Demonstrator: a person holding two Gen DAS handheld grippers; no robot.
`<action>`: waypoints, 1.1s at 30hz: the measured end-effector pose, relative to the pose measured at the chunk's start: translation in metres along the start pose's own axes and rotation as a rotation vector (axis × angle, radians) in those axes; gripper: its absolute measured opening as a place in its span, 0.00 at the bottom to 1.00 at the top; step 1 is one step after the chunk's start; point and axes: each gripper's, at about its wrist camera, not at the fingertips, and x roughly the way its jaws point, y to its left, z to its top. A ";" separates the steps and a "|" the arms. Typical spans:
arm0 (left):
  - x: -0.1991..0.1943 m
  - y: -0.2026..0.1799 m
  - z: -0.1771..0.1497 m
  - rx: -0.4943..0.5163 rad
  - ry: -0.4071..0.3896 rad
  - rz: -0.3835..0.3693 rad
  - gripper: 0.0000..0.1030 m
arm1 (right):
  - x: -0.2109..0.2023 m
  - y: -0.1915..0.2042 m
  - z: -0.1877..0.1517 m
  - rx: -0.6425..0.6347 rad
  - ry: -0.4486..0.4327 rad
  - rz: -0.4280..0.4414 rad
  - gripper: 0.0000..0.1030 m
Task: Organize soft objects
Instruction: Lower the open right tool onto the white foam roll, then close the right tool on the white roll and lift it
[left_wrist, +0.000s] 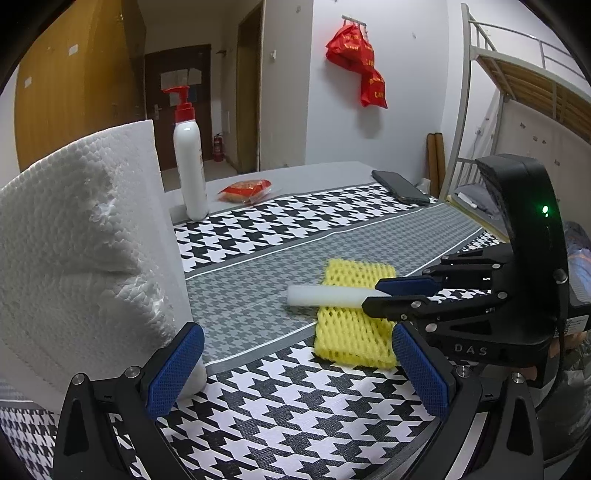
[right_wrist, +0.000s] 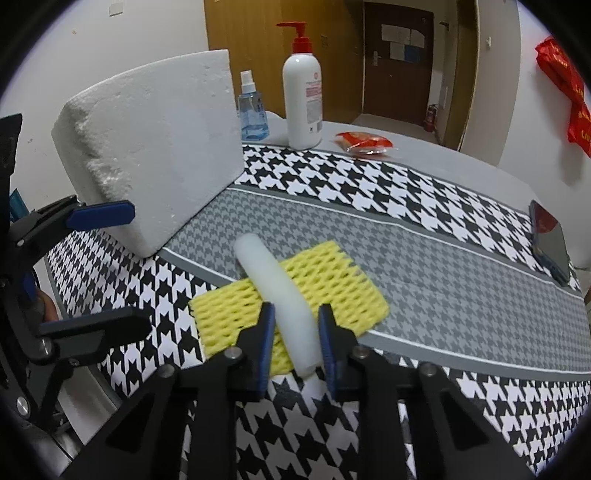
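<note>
Right wrist: one foam tube (right_wrist: 284, 295); one yellow net (right_wrist: 332, 288); one block (right_wrist: 159, 155).

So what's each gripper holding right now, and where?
Right gripper: white foam tube, gripped near its end. Left gripper: open, holding nothing.

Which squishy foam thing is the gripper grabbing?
The white foam tube. The right gripper is closed around it, above the flat yellow foam net. The big white foam block stands apart, untouched by that gripper.
</note>
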 end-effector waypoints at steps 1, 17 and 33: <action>-0.001 0.000 0.000 0.001 -0.002 0.002 0.99 | -0.002 -0.001 0.000 0.007 -0.004 0.001 0.23; -0.007 -0.010 -0.001 0.010 -0.016 -0.001 0.99 | -0.032 0.003 -0.001 0.027 -0.059 -0.002 0.20; -0.009 -0.023 0.001 0.039 -0.017 -0.044 0.99 | -0.062 -0.006 -0.007 0.087 -0.123 -0.041 0.20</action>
